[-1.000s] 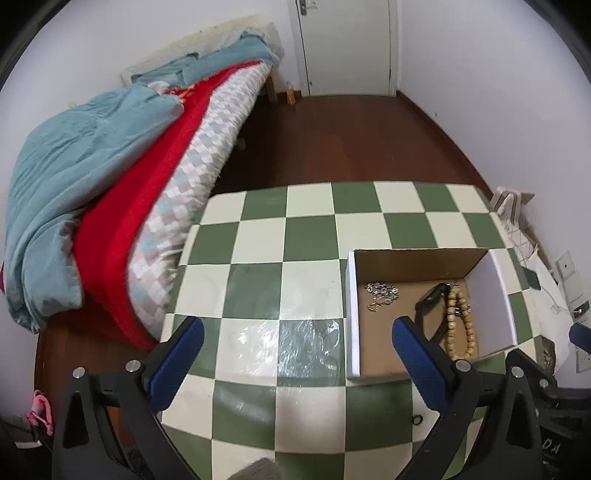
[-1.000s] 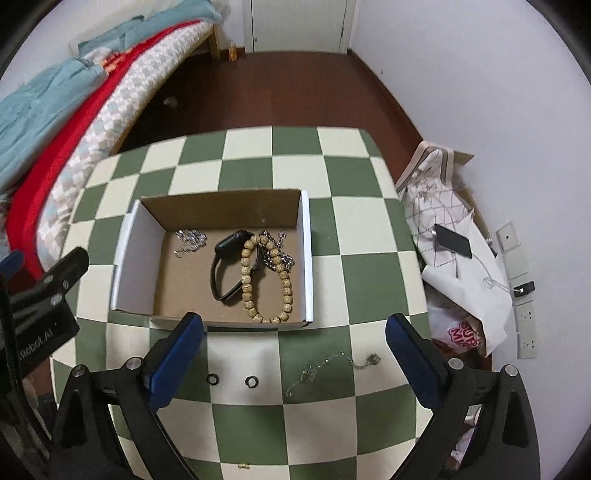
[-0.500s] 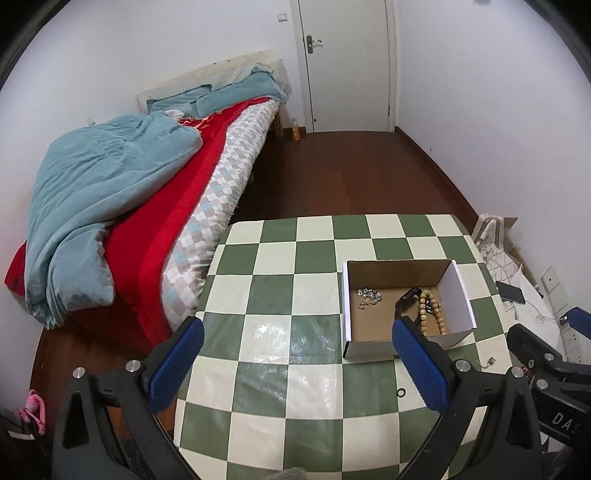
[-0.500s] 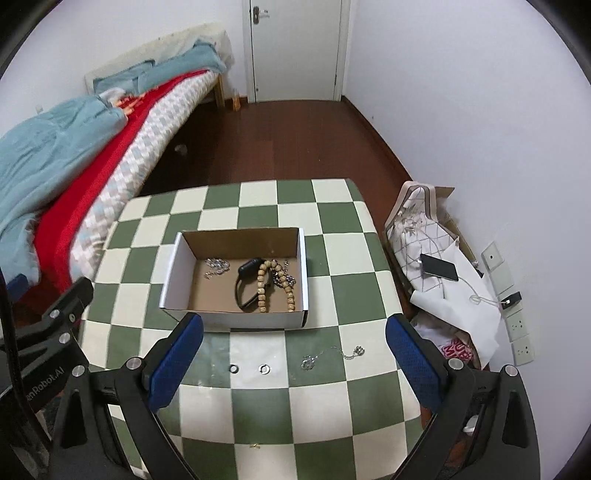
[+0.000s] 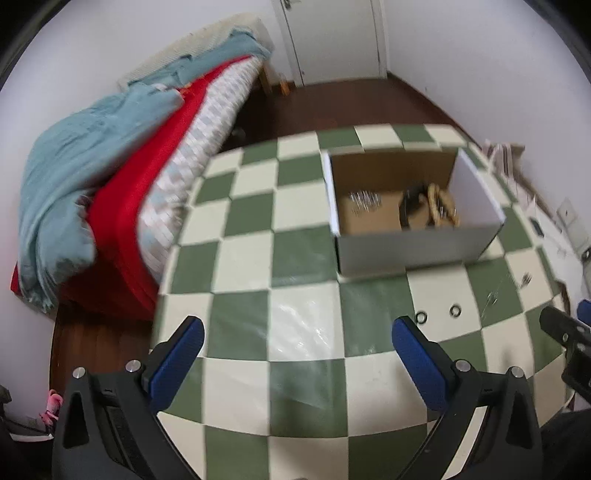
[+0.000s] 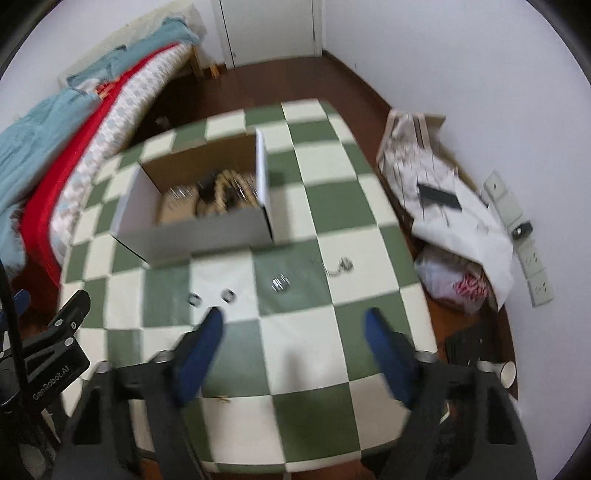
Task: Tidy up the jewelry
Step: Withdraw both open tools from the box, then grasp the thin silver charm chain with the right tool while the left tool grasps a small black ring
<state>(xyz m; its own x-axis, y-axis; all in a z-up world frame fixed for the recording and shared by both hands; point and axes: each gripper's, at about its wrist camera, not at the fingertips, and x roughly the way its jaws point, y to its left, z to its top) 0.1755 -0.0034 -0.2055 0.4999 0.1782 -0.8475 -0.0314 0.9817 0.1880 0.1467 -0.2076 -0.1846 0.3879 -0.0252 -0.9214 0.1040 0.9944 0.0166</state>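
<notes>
Both tools, left point(image 5: 297, 330) and right point(image 6: 295, 321), hung spread and empty over the checkered worktop point(image 6: 295, 354). Two rings point(image 6: 211, 297) and a chain point(image 6: 334, 267) lay before the box point(image 6: 199, 232).

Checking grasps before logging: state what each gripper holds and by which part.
Nothing is held. The left gripper and right gripper are both open over the checkered table.

White walls point(image 6: 424, 55) enclose a small room with a dark wooden floor point(image 5: 351, 103); a closed white door point(image 5: 332, 33) stands at the far end; a bed point(image 5: 207, 122) along the left wall carries a red cover and a rumpled blue blanket point(image 5: 81, 155); a surface point(image 5: 303, 266) under a green-and-cream checked cloth fills the foreground; wall sockets point(image 6: 532, 254) sit low on the right wall.
</notes>
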